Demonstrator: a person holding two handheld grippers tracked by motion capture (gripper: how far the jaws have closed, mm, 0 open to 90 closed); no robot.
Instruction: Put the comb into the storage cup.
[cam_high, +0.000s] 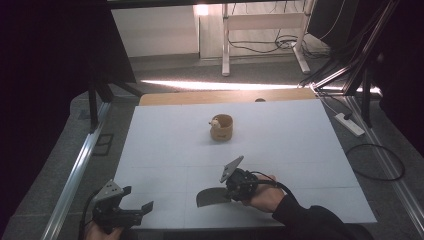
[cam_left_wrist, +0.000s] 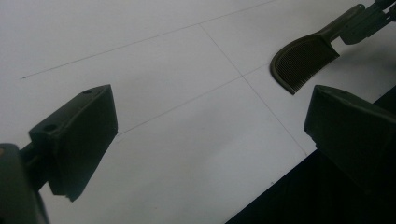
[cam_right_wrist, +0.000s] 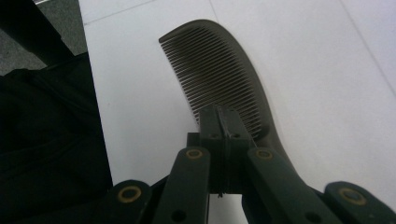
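- While I go across the table from left to right, I list first my left gripper, low at the near left corner of the white table; jaws wide apart, nothing between them, bare tabletop beneath.
- Comb, dark, curved back, fine teeth, lying flat on the near middle of the table; its toothed head points left, toward my left gripper, well apart from it.
- Right gripper, near middle-right, jaws brought together and clamped on the comb where the teeth end and the handle begins.
- Handling, as I judge it: light, thin, stiff plastic; smooth, so likely to pivot or slip in a narrow pinch. The teeth look fragile; I would keep the hold on the solid spine or handle, not on the teeth.
- Small wooden cup, farther back at table centre, upright, well apart from both grippers.
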